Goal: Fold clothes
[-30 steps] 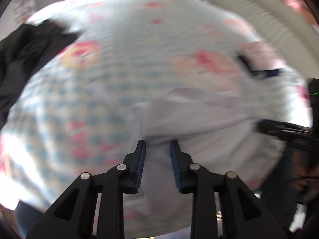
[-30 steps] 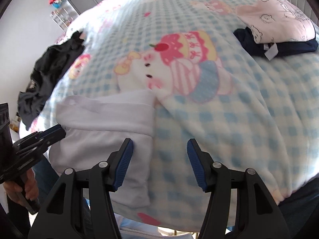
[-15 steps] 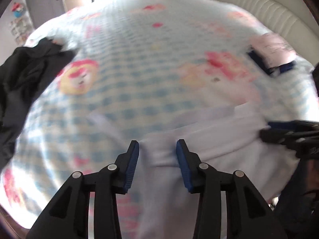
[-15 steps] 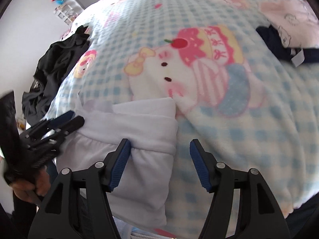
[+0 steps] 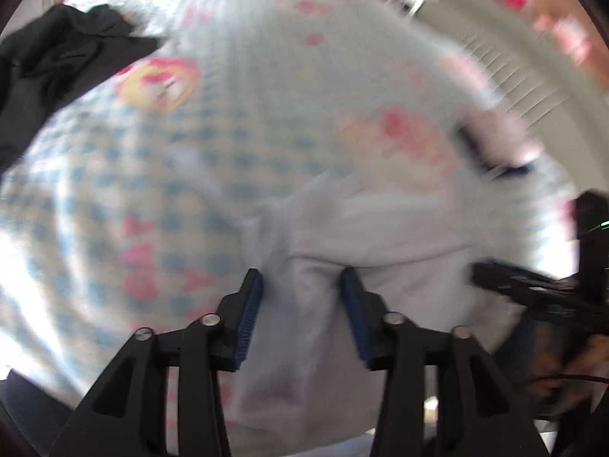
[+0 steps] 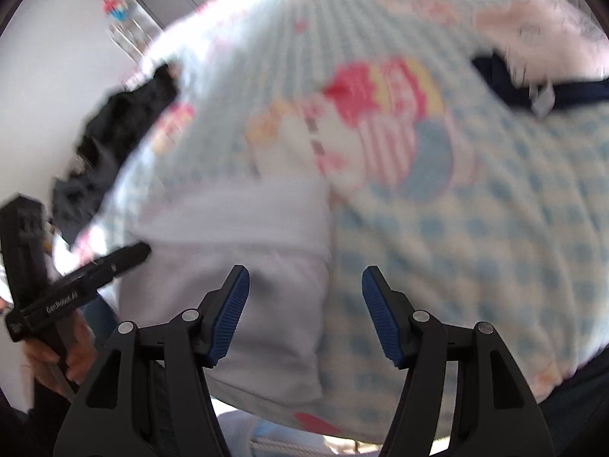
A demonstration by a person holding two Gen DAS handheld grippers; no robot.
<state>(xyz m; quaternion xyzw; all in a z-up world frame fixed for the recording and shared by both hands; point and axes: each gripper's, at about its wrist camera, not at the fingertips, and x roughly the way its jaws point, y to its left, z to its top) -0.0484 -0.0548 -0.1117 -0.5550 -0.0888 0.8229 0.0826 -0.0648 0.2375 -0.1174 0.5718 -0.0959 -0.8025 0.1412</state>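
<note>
We see our left gripper (image 5: 302, 306) part open astride a fold of the white garment (image 6: 243, 243), at 6 o'clock on the bed (image 6: 495, 228). Our right gripper (image 6: 304, 312) gapes wide, empty.

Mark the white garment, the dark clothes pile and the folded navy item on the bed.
white garment (image 6: 243, 228), right wrist view: on its folded upper band.
dark clothes pile (image 5: 57, 53), left wrist view: on the middle of the heap.
folded navy item (image 6: 506, 80), right wrist view: on its exposed left end.
</note>
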